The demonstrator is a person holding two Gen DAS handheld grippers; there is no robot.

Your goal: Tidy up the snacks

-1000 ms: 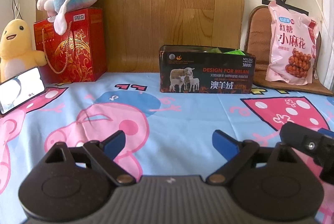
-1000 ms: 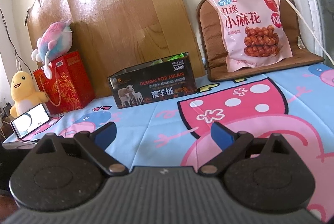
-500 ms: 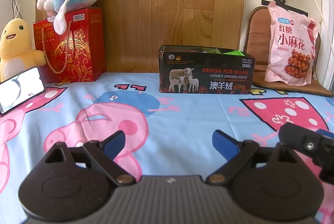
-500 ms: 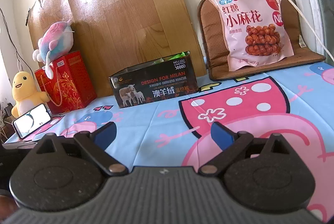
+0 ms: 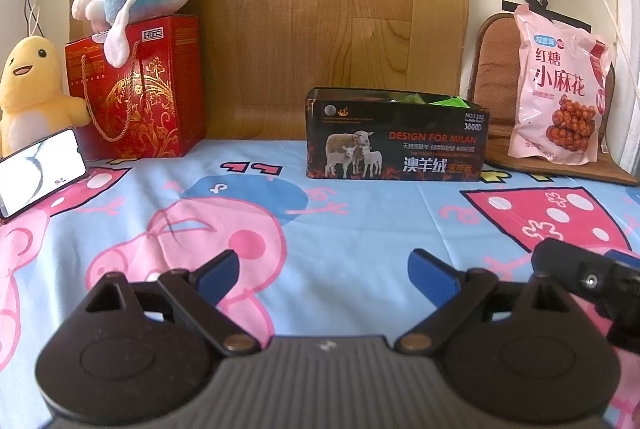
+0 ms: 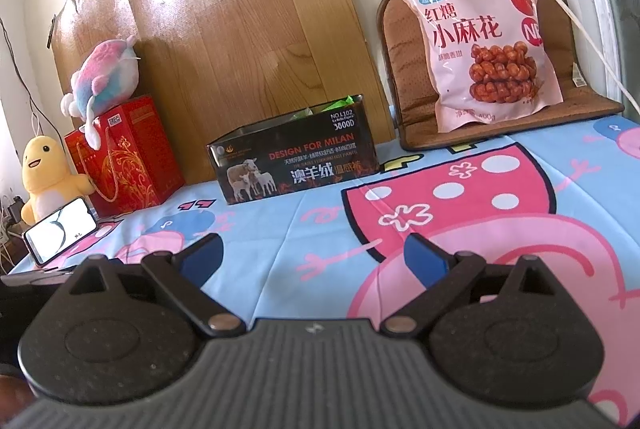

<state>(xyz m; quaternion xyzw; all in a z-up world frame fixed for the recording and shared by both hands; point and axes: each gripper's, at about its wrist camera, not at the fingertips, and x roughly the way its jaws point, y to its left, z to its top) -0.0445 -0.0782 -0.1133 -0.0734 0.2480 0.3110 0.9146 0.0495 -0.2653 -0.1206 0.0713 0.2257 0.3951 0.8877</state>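
**Still apart: both grippers empty, snacks at the far edge**

Here, in the left wrist view, the left gripper [image 5: 323, 271] hangs over the cartoon-print cloth [image 5: 360, 221] with its blue-tipped fingers spread wide and nothing between them. The black box [image 5: 396, 141], green packets showing over its rim, stands well ahead, slightly right. The pink snack bag [image 5: 560, 89] leans on a brown cushion [image 5: 496, 69] far right. Part of the right gripper shows at the lower right edge.

From the right wrist view, the right gripper [image 6: 312, 255] is likewise wide open and empty. The black box [image 6: 296, 157] lies ahead and left; the pink snack bag [image 6: 488, 45] stands ahead and right, well apart.
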